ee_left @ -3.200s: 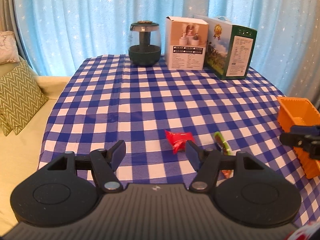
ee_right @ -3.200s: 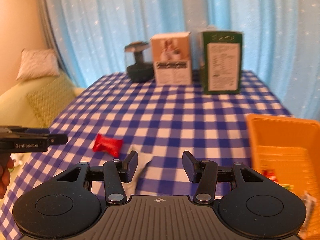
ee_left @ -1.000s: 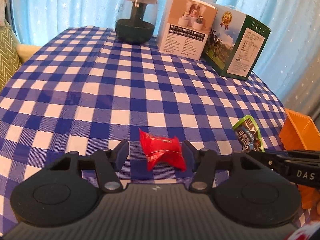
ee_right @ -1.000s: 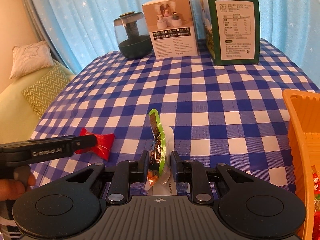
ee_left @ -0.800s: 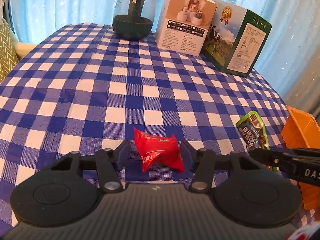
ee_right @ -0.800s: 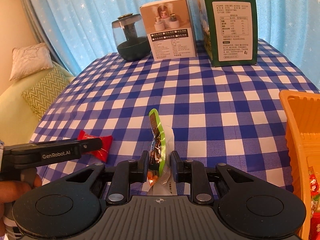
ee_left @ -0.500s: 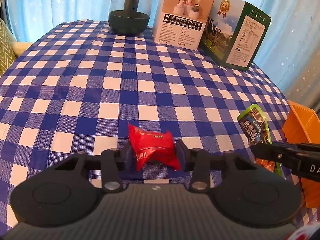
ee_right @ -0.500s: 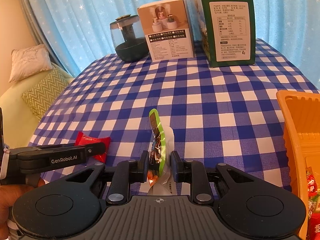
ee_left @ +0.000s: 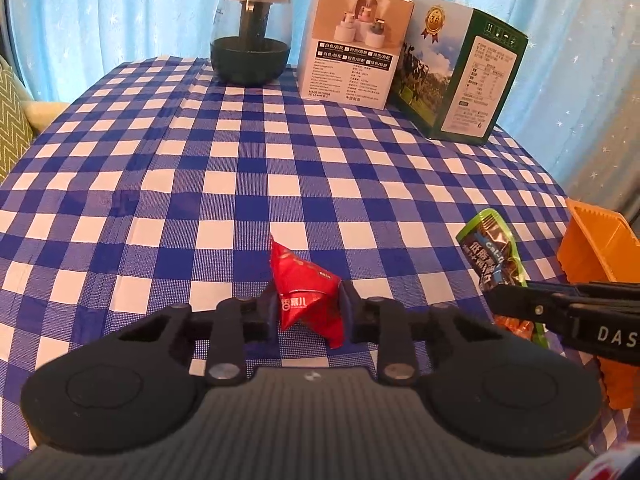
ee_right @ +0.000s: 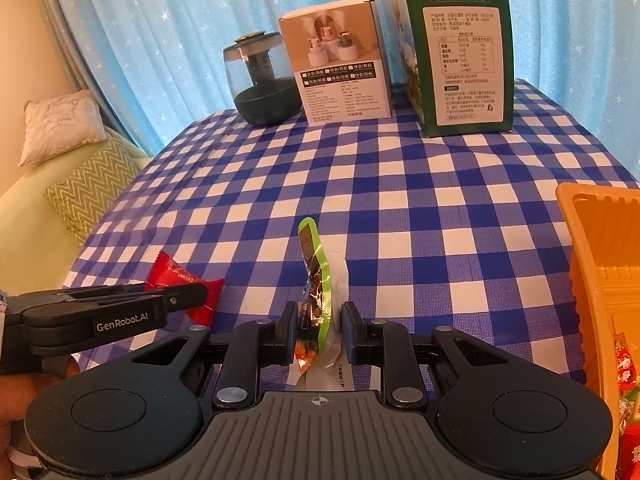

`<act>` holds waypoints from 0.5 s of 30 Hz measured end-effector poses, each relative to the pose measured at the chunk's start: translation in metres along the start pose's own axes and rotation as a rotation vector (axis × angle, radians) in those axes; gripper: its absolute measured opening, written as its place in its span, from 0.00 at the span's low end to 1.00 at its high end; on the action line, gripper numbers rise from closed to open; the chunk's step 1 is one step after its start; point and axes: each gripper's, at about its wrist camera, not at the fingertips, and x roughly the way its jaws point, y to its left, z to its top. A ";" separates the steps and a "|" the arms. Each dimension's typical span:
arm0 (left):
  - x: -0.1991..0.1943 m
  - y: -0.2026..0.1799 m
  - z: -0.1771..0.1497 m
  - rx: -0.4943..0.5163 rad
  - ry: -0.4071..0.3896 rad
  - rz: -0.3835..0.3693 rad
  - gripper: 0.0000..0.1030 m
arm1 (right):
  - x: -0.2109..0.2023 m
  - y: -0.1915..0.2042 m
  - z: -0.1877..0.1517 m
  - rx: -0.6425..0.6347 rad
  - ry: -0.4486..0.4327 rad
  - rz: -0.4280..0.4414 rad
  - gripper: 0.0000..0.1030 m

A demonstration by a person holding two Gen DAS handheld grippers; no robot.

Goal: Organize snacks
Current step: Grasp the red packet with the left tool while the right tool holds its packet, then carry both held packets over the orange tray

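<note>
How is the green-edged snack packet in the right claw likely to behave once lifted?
The green-edged snack packet is probably floppy: its free top curls above the right claw. It looks thin, so likely light. The glossy film might slip, pinched only near its lower end.

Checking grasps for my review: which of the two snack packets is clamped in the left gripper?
The red candy packet, pinched by the left gripper; the green-edged packet is in the right gripper.
</note>
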 end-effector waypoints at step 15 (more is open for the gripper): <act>-0.016 -0.009 -0.002 0.051 -0.010 -0.023 0.19 | -0.003 0.001 -0.001 0.001 -0.004 0.010 0.23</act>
